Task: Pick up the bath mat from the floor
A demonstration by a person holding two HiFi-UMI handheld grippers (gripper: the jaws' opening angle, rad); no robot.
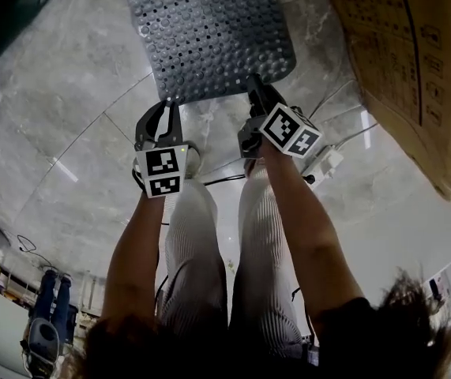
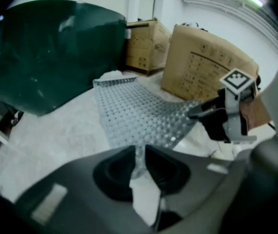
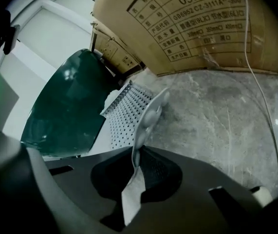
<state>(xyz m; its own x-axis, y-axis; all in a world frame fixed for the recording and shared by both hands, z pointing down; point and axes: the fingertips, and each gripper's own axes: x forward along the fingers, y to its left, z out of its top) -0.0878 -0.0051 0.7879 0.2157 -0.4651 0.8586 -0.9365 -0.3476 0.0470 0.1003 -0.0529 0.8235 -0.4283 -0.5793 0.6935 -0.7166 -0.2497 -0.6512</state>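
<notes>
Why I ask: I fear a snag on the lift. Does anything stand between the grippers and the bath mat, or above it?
Nothing visible does. The left gripper and right gripper each pinch the near edge of the bath mat. The cardboard box stands off to its right; nothing shows above the mat.

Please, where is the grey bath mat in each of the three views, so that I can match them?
Head view: the bath mat fills the top centre.
Left gripper view: the bath mat spreads across the middle.
Right gripper view: the bath mat is left of centre, seen almost edge-on.
Shared landmark: the big cardboard box, right of the mat in all three.
</notes>
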